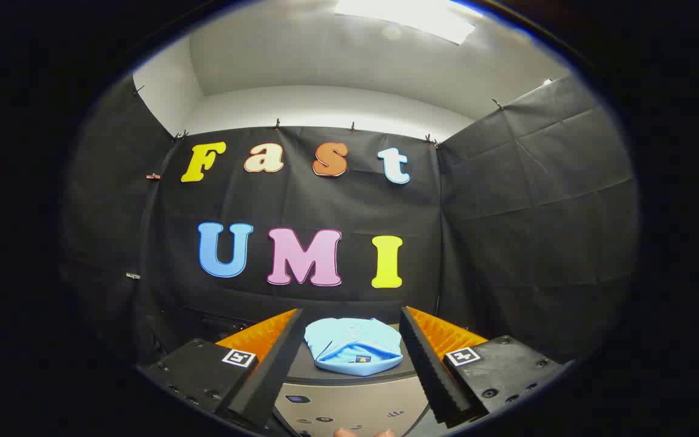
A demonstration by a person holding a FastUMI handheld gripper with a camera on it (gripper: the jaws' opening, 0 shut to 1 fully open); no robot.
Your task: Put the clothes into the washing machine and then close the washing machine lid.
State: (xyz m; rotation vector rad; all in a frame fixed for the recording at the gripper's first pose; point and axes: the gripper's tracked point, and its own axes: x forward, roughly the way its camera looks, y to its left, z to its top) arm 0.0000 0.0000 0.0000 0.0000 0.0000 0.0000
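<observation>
My gripper (349,340): jaws spread, holding nothing | folded blue shirt (353,346) lower centre, between my fingers, atop washing machine (349,403)

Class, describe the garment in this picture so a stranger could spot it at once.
Start at the washing machine below the black booth wall. On its dark top lies a folded light-blue shirt, framed between the fingers of the open gripper. It is the one soft, pale thing there.

Washing machine (349,400) front panel markings too small to tell.
</observation>
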